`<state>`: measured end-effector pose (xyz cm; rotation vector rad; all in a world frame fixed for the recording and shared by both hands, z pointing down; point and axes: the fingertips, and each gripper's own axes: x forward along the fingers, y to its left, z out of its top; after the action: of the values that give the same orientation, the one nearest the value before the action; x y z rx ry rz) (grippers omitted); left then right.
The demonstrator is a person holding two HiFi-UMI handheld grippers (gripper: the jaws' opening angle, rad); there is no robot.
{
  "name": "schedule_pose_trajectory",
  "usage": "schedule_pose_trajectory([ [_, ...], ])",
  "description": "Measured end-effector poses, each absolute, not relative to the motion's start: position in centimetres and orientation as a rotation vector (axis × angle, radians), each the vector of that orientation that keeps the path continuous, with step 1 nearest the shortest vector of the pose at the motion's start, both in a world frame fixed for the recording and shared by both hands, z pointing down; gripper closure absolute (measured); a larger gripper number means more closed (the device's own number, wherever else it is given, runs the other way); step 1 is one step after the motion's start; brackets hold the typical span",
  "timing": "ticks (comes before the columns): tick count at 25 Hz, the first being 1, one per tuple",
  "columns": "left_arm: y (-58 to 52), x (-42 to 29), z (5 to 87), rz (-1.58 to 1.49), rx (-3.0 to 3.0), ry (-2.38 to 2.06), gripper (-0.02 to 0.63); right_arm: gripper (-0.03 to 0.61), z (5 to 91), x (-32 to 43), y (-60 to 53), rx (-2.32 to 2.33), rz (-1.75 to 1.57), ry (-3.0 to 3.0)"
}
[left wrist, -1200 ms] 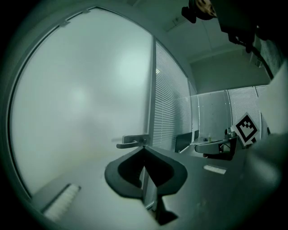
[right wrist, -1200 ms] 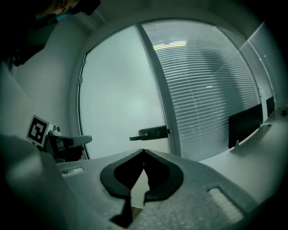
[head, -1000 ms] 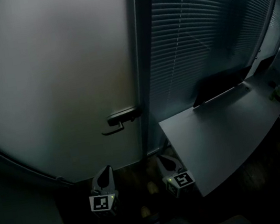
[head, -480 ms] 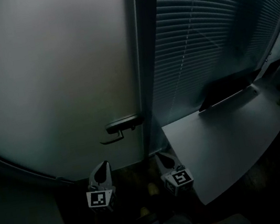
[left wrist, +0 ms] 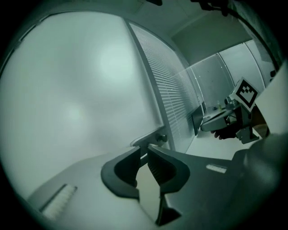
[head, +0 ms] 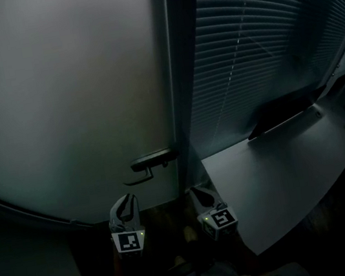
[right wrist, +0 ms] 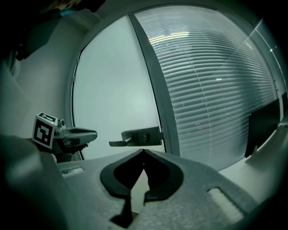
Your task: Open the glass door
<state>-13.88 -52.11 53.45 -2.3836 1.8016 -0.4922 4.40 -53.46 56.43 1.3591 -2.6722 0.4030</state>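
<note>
Your left gripper (head: pixel 126 201) has its jaws a little apart. They have just been opening, and nothing is between them. Your right gripper (head: pixel 199 193) is closed tip to tip and holds nothing. Both hang low in front of the frosted glass door (head: pixel 62 106), short of its lever handle (head: pixel 153 161) at the door's right edge beside the frame — neither gripper touches it. A grey desk (head: pixel 281 161) stands to the right, by the slatted blinds (head: pixel 260 34).

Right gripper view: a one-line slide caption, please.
Shut right gripper aimed at the glass door's lever handle, not touching; blinds alongside.
</note>
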Motion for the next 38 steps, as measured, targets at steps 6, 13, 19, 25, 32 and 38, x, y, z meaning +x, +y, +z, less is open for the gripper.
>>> schedule_pose_trajectory([
  [6,-53.6,-13.8,54.5,-0.574,-2.36,1.734,0.502,0.577,57.3,4.8,-54.1,1.369,0.418,-2.664],
  [13,-54.3,-13.7,56.2,-0.738,-2.375,1.613,0.43,0.577,56.8,4.5,-54.7,1.365,0.43,-2.662],
  [19,-55.8,-13.5,56.6,-0.828,-2.304,1.554,0.383,0.577,57.2,4.9,-55.2,1.37,0.444,-2.652],
  [25,-56.7,-13.4,57.7,-0.976,-2.199,1.472,0.383,0.577,57.0,5.3,-55.7,1.382,0.445,-2.647],
  [32,-57.7,-13.0,59.2,-1.06,-2.146,1.417,0.388,0.577,57.6,5.8,-56.0,1.391,0.468,-2.638],
  [38,-58.2,-13.0,59.9,-1.107,-2.128,1.394,0.394,0.577,57.8,6.1,-56.6,1.395,0.477,-2.635],
])
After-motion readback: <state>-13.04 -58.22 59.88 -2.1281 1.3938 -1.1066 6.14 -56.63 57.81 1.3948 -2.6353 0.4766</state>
